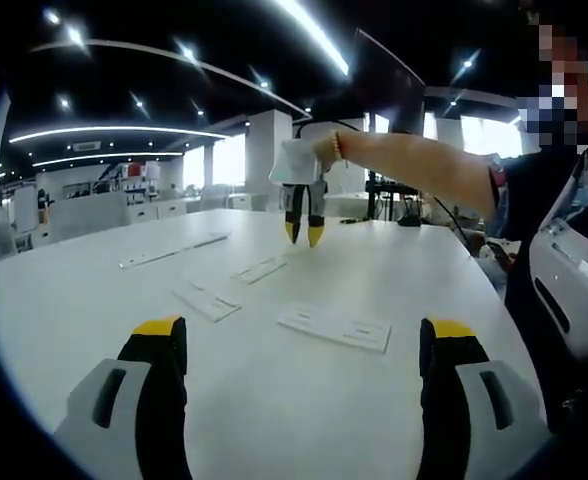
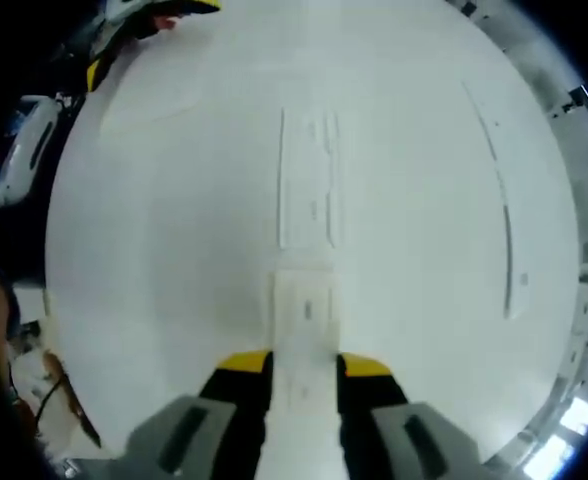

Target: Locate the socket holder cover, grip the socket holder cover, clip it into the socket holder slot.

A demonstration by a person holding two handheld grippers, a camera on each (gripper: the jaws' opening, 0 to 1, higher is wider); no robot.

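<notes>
The left gripper (image 1: 304, 335) hangs low over a big white table (image 1: 94, 290). Its two yellow-tipped jaws stand wide apart with nothing between them.

Far across the table, a person's arm (image 1: 414, 165) holds the right gripper (image 1: 303, 233) up in the air, tips pointing down. In the left gripper view those tips look close together.

The right gripper view looks straight down at the table (image 2: 154, 250). Here the right gripper (image 2: 304, 362) has a flat white piece between its jaws. This may be the cover (image 2: 305, 300), but it is white on white and hard to make out. The jaws look pressed on its two sides.

Just past the cover lies a long white holder (image 2: 307, 180), flat on the table. A thin long strip (image 2: 504, 220) lies well off to the right.

In the left gripper view, more flat white plates (image 1: 336, 328) lie near the middle of the table.
</notes>
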